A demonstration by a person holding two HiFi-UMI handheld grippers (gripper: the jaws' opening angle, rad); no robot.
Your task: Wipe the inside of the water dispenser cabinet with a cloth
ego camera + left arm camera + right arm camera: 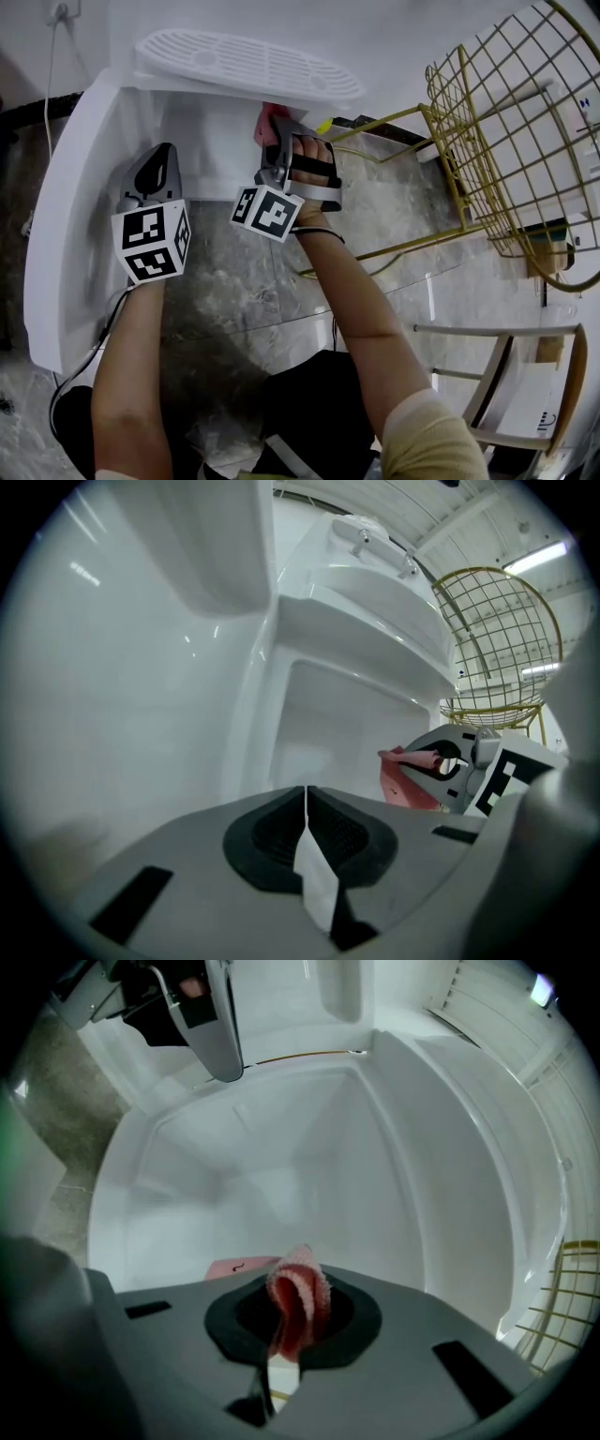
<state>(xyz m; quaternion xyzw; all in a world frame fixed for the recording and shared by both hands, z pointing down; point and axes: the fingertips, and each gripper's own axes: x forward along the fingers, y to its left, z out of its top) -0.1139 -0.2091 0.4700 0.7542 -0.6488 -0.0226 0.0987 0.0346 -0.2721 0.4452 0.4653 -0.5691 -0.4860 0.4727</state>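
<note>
White cabinet interior (pixel 281 1176), right tongs (pixel 296 1324) tight on pink cloth (pixel 304 1288), left tongs (pixel 307 829) closed, empty

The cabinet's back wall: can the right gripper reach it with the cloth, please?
Probably yes: the right gripper, shut on the cloth, points into the open cabinet, with nothing between it and the back wall.

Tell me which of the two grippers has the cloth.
The right gripper: its jaws are shut on the pink cloth and point into the white cabinet. The left gripper has its jaws together with nothing between them.
</note>
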